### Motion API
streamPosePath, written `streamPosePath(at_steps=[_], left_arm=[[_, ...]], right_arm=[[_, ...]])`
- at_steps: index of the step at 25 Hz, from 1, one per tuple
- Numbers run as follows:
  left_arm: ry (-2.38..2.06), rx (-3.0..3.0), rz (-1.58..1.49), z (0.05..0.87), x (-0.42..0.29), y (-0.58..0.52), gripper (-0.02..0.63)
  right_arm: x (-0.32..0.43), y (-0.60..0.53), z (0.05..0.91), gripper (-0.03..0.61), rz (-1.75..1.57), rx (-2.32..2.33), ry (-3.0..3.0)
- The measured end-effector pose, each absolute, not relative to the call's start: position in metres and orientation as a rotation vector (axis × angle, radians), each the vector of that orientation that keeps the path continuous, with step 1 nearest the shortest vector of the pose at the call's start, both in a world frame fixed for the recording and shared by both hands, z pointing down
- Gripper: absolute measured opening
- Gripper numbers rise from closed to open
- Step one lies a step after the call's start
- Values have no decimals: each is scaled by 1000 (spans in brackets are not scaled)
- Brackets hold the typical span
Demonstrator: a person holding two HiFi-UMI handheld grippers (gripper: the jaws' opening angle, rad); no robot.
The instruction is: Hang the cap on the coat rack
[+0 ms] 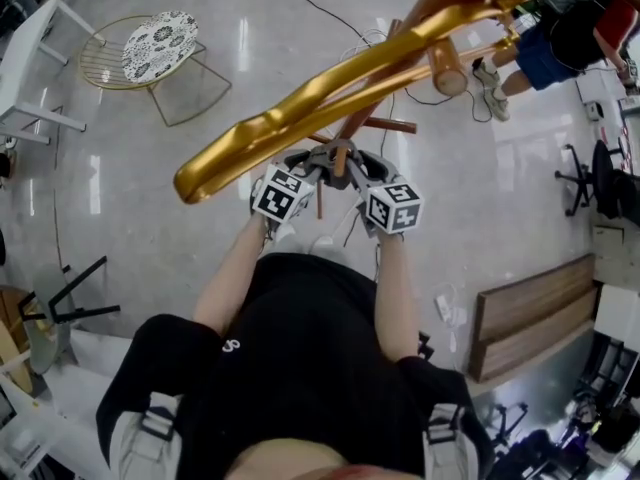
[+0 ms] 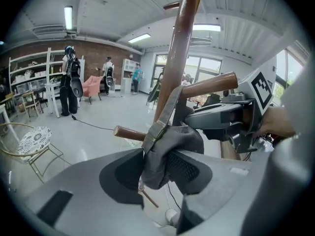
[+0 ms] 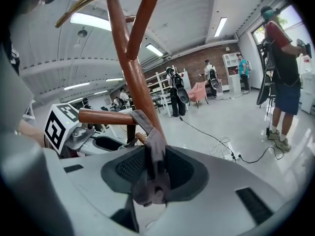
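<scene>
Where the grey cap hangs with its strap draped over a peg of the coat rack, the left hand-held gripper and right hand-held gripper have jaws parted, loose around its fabric; open floor surrounds them.

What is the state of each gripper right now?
Left gripper: open, the cap between its jaws.
Right gripper: open, the cap between its jaws too.
</scene>
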State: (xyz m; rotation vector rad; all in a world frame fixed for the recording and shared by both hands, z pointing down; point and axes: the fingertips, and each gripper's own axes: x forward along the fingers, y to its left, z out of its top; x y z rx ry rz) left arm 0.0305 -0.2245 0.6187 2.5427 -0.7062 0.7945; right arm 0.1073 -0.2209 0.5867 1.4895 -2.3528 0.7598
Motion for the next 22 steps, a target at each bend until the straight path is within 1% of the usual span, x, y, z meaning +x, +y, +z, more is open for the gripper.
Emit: streamPosePath(at_steps=[2, 6, 10, 11, 13, 14, 17, 20, 21, 22], left_arm=[[-719, 2527, 809, 619, 25, -222, 138], [-735, 2439, 771, 619, 1, -217, 138], [-891, 2404, 685, 595, -35, -237, 136], [-936, 2415, 639, 581, -39, -245, 132], [-1011, 2455, 541, 549, -42, -257, 113], [-1037, 2476, 492, 532, -40, -262, 98], [-1074, 2538, 343, 484, -29, -274, 78], [-1136, 2614, 247, 441, -20, -287, 17], [-1160, 2630, 216, 428, -17, -291, 2], [-1183, 2638, 183, 416, -15, -294, 1]], right_arm=[[109, -217, 585, 129, 767, 1466, -2372], [121, -201, 579, 161, 751, 1347, -2427], [143, -200, 553, 164, 712, 1380, -2481], [151, -202, 544, 159, 693, 1415, -2487], [167, -210, 525, 116, 639, 1507, -2484], [175, -215, 514, 101, 605, 1556, -2481], [197, -234, 472, 66, 501, 1710, -2491], [206, -247, 425, 32, 389, 1851, -2519], [208, -249, 410, 20, 355, 1892, -2529], [210, -250, 396, 12, 326, 1935, -2533]])
